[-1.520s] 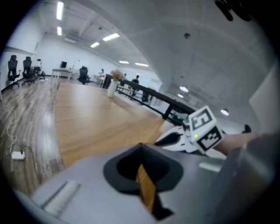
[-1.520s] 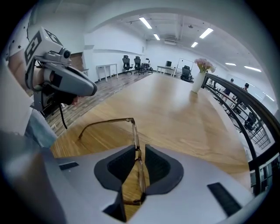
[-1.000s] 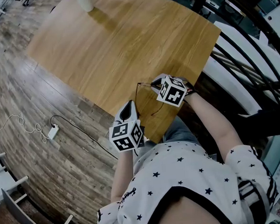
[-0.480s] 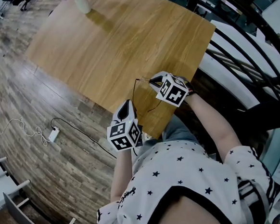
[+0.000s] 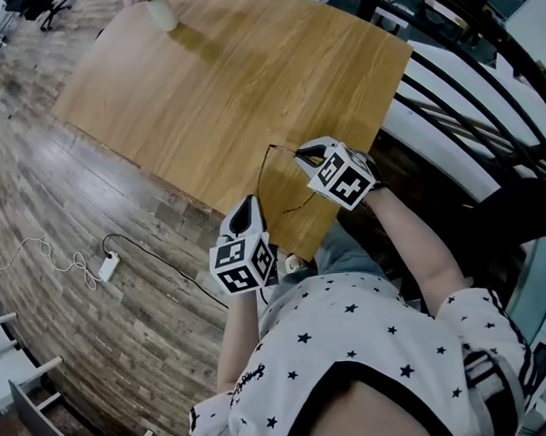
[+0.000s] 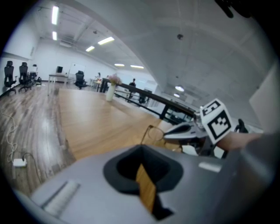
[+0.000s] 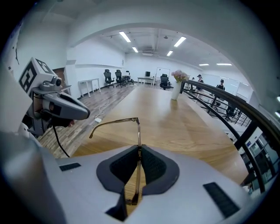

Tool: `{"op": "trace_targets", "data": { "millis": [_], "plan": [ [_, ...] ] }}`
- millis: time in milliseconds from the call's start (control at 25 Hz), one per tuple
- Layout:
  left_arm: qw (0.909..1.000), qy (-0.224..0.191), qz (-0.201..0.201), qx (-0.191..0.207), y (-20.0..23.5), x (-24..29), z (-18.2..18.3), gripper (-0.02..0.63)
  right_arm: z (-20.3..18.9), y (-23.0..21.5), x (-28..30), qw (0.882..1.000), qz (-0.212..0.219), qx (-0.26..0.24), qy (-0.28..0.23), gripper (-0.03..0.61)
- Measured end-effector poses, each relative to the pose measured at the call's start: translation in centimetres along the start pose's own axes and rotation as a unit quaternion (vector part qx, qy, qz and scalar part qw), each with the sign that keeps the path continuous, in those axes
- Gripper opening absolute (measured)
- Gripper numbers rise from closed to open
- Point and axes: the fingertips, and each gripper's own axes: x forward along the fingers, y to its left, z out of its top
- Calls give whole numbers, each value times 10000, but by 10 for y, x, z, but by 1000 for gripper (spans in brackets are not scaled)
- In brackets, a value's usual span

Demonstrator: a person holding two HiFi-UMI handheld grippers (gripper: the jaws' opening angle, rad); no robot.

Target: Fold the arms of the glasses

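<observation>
Over the counter (image 5: 225, 84), right tongs (image 7: 139, 153) pinch the glasses (image 7: 139, 129) steady; left tongs (image 6: 142, 169), pressed together and empty, likely nudge arms.

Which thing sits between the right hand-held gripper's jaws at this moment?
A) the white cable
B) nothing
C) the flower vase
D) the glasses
D: in the right gripper view the right hand-held gripper is closed on the thin frame of the glasses, and one arm of the glasses sticks out to the left above the table.
</observation>
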Motion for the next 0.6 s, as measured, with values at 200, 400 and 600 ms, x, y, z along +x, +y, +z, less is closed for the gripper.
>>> {"op": "trace_targets", "data": {
  "millis": [200,400,600],
  "plan": [
    [9999,-55,21,112,0,-11,0,3,5,5,-12,9996,-220,140,-131,31],
    [9998,-157,45,152,3,-24,-1,4,10,14,-22,9981,-362,387,-302,31],
    [9996,-215,10,172,4,-34,-1,32,20,23,-33,9968,-433,473,-482,31]
  ]
}}
